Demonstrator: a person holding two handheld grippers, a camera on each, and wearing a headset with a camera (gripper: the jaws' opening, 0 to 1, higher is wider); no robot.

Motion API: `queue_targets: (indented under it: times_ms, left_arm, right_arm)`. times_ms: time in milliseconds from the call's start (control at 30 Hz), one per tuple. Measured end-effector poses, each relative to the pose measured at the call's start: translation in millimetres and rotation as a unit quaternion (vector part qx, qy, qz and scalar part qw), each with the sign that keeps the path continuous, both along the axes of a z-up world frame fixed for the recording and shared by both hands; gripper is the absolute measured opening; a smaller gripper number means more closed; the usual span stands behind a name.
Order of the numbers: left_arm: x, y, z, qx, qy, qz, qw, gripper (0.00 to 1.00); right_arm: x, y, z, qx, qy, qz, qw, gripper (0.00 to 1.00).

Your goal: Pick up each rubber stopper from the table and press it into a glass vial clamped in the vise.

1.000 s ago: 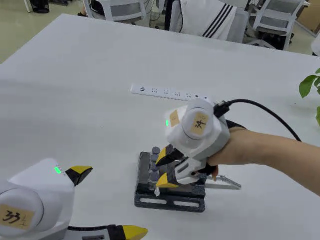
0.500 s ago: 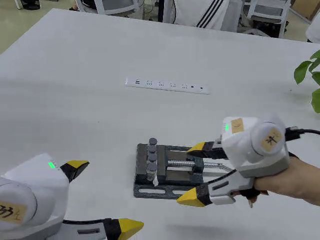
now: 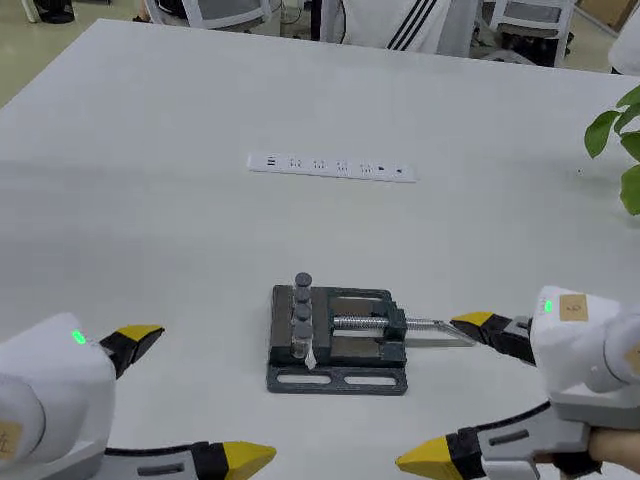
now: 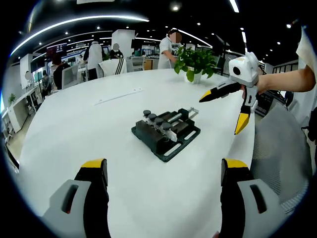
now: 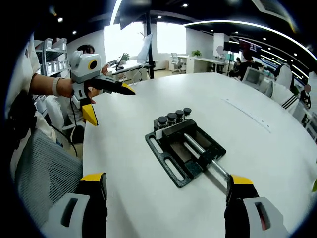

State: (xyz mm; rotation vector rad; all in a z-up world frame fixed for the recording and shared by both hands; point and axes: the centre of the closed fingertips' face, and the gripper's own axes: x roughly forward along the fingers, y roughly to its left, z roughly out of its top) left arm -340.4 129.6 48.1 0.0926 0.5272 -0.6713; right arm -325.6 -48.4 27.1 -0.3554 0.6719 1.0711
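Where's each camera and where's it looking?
Head view: on the head, looking down at the black metal vise on the white table; left gripper, right gripper below.
Left gripper view: on the left gripper, facing the vise; own jaws, right gripper, forearm.
Right gripper view: faces the vise's screw end; own jaws, left gripper, forearm.
All share the vise.

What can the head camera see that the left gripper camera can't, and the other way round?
Head view: the white body of the left gripper with its green light. Left gripper view: people standing across the room and ceiling lights. Both: the vise holding four stoppered vials, the power strip, and the right gripper, fingers open.
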Motion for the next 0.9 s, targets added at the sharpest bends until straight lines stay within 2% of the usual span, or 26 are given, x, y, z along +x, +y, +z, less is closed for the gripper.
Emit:
queue_targets:
  times_ms: [67, 167, 233, 300, 367, 567, 900]
  left_arm:
    - [1.4, -0.2, -2.6, -0.006, 0.003, -0.001, 1.0, 0.95]
    - [6.3, -0.4, -5.6, -0.016, 0.003, 0.008, 0.9998, 0.97]
    - [7.5, -0.5, -6.9, -0.017, 0.005, 0.007, 0.9998, 0.99]
    - [10.2, -0.7, -2.5, -0.013, -0.005, 0.006, 0.9999, 0.99]
    - [11.9, -1.6, 2.6, -0.026, -0.01, 0.011, 0.9996, 0.99]
    - [12.5, 0.1, 1.4, -0.019, -0.009, 0.012, 0.9997, 0.99]
    - [8.8, -2.8, 2.1, -0.019, -0.003, 0.01, 0.9998, 0.99]
  right_arm:
    - [-3.7, 2.4, -1.5, 0.005, 0.01, -0.001, 0.9999, 0.99]
    - [-2.1, 4.6, -1.7, 0.003, 0.008, -0.007, 0.9999, 0.99]
    - [2.6, 7.0, 3.3, 0.019, 0.003, -0.022, 0.9996, 0.99]
    - [2.6, 6.4, 5.9, 0.026, 0.008, -0.029, 0.9992, 0.99]
    - [2.1, 4.7, 6.9, 0.023, 0.001, -0.027, 0.9994, 0.99]
    - [1.9, -3.8, 5.8, 0.019, -0.004, -0.048, 0.9987, 0.99]
    - [-5.5, -14.4, 2.7, 0.02, 0.003, -0.066, 0.9976, 0.99]
